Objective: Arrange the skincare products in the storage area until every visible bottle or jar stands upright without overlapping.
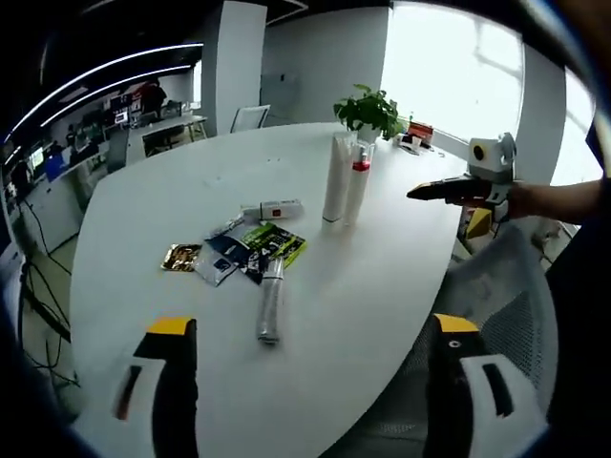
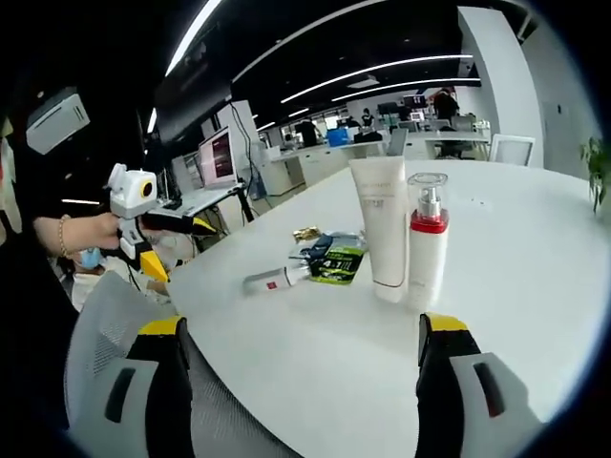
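Left gripper [image 1: 310, 382]: jaws spread wide apart with nothing between them, hovering over the near edge of the white table [image 1: 153, 191]. It also pops up at the left of the right gripper view [image 2: 196, 226], held in a hand [image 2: 91, 232]; from that angle I can't tell how the jaws sit.

Gold sachet [image 1: 180, 256]: flat on the table, leftmost of the little pile.

Other sachets [image 1: 250, 250]: dark and green packets overlapping each other just right of the gold one. Print is too small to read.

Lying tube [image 1: 270, 303]: silvery, on its side, near end pointing toward the camera, far end touching the sachets.

Small tube [image 1: 272, 210]: also lying flat, just beyond the pile, white with a red patch. In the right gripper view [image 2: 274, 279] it sits left of the sachets.

Tall white tube [image 1: 336, 181]: standing upright on its cap, past the pile. Opaque, so can't see any contents.

Pump bottle [image 1: 356, 191]: upright, touching or nearly touching the tall tube's right side; red collar, clear cap, white body [image 2: 427, 250].

Potted plant [image 1: 370, 113]: far side of the table, behind the two upright ones.

Right gripper [image 2: 305, 382]: jaws wide apart too, holding nothing, near the table edge over a grey mesh chair [image 2: 105, 334]. Seen in the left gripper view [image 1: 418, 193], where the jaws look close together, but I can't really tell.
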`<state>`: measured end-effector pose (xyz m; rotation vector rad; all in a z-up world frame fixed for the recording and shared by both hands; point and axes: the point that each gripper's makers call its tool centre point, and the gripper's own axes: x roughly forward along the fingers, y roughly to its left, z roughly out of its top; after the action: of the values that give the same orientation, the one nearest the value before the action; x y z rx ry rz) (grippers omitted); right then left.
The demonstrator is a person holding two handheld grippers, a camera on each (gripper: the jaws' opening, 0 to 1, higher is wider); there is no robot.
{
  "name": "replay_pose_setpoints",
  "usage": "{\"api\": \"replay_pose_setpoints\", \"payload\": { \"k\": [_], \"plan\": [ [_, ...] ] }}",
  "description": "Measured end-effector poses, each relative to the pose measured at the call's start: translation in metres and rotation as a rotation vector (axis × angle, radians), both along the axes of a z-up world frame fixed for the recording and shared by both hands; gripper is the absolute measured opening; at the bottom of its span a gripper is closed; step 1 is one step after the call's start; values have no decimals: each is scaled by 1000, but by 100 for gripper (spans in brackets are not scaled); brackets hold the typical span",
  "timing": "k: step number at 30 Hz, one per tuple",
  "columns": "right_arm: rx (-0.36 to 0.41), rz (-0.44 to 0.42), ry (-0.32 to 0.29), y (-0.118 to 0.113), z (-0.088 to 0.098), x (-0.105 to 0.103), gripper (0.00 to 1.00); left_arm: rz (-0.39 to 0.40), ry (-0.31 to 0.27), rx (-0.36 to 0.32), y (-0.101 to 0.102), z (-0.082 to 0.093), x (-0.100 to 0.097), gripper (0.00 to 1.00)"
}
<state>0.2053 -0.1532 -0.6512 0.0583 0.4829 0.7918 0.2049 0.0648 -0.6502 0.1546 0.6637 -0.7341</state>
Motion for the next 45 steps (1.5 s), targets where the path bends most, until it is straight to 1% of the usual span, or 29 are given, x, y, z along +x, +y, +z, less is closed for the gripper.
{"api": "replay_pose_setpoints", "payload": {
  "k": [2,6,9,12,15,18,24,28,30,31,33,35,36,40,42,44,45],
  "plan": [
    [-1,2,2,0,-2,-1,100,-4,-3,14,0,-1,0,97],
    [-6,6,6,-1,-4,-3,99,-16,8,22,-1,-5,-3,95],
    [-1,5,1,-2,-2,-6,99,-22,20,46,-1,-11,-3,94],
    [-5,3,2,-6,-3,-7,99,-26,22,53,-3,-9,-4,93],
    [-4,-2,-2,-9,-1,-7,99,-25,26,57,-1,-10,-1,92],
    [-1,-7,-6,-12,0,-7,99,-25,35,77,-2,-14,0,90],
    [-6,1,-6,-13,1,-8,98,-32,42,99,-2,-19,2,89],
    [-2,6,-14,-14,1,-7,98,-42,46,136,-5,-24,5,86],
    [-4,12,-17,-16,1,-5,98,-41,46,140,-6,-25,8,84],
    [-4,14,-17,-18,1,-4,98,-38,56,148,-7,-27,12,83],
    [-5,16,-21,-20,0,-3,98,-32,114,170,-5,-34,13,82],
    [-3,13,-22,-21,1,-3,98,-41,118,193,-6,-36,18,80],
    [0,12,-22,-23,1,-3,98,-48,132,206,-7,-38,19,79],
    [-2,18,-18,-27,-1,-2,98,-81,150,246,-14,-41,23,77],
    [0,20,-18,-29,-1,-1,97,-107,159,277,-16,-45,25,74],
    [2,19,-14,-32,-3,0,97,-121,170,291,-18,-51,28,73],
    [2,21,-11,-33,-4,1,97,-128,171,296,-24,-51,27,72]
  ]
}}
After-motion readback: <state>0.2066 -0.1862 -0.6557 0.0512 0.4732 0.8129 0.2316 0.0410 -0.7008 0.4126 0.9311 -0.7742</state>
